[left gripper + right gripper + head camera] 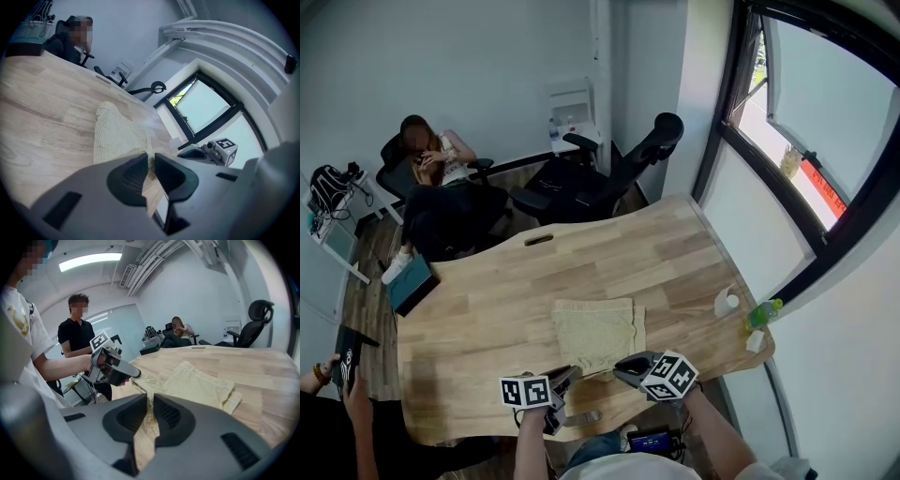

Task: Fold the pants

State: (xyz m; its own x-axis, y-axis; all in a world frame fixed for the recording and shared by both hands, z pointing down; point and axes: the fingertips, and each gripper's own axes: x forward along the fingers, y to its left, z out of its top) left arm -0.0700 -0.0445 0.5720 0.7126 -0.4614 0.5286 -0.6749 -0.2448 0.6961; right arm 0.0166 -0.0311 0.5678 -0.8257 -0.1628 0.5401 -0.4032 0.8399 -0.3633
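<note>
- Pale yellow checked cloth pants (594,330): lying as a rough rectangle on the near middle of the light wooden counter (487,300). The far part lies flat and the near edge is raised off the surface.
- Left hand-held gripper (151,164), grey with a marker cube: jaws nearly together and pinching the near left edge of the pants. The cloth runs up into the narrow gap between them.
- Right hand-held gripper (151,405), same make: jaws closed on the near right edge of the pants, with a strip of cloth hanging down between them. It sits just beside the left one, at the counter's front edge.
- Small white cup (726,301) and green bottle (764,312): near the counter's right edge, well apart from the pants.
- Black office chair (609,178): beyond the far side of the counter.
- Seated person (436,173): in another chair at the far left.
- Standing person in a black shirt (79,336): beside the counter on the left.
</note>
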